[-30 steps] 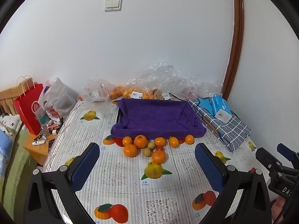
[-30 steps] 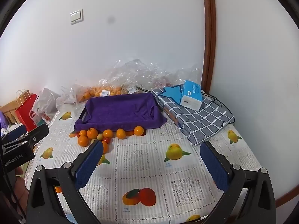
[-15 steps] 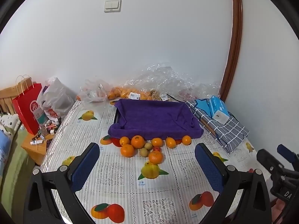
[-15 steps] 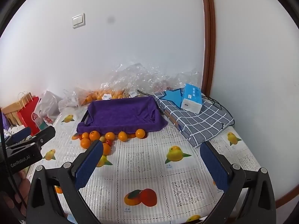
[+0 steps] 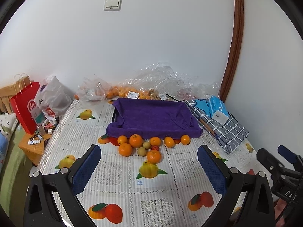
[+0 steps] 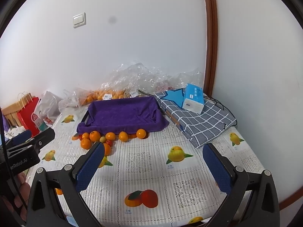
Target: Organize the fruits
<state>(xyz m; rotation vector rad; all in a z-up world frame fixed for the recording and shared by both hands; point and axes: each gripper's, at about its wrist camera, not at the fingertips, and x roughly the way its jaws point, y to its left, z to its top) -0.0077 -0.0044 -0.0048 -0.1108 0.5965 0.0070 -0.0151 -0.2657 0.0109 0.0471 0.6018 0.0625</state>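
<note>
While both tools hang above the near edge of the table, nothing is gripped: the left gripper has its blue pads spread wide with only tablecloth between them, and the right gripper is equally agape and empty. The fruits lie loose in a cluster on the cloth, pressed against the front wall of the purple-lined tray, which sits toward the far edge and holds nothing yet. A large orange lies nearest the left tool, with small green and red pieces just behind it.

The risk is rolling. These are round things touching one another, so a pad nudging one may scatter its neighbours toward the table's left edge. The draped towel could also snag a finger reaching over the tray's front wall.
</note>
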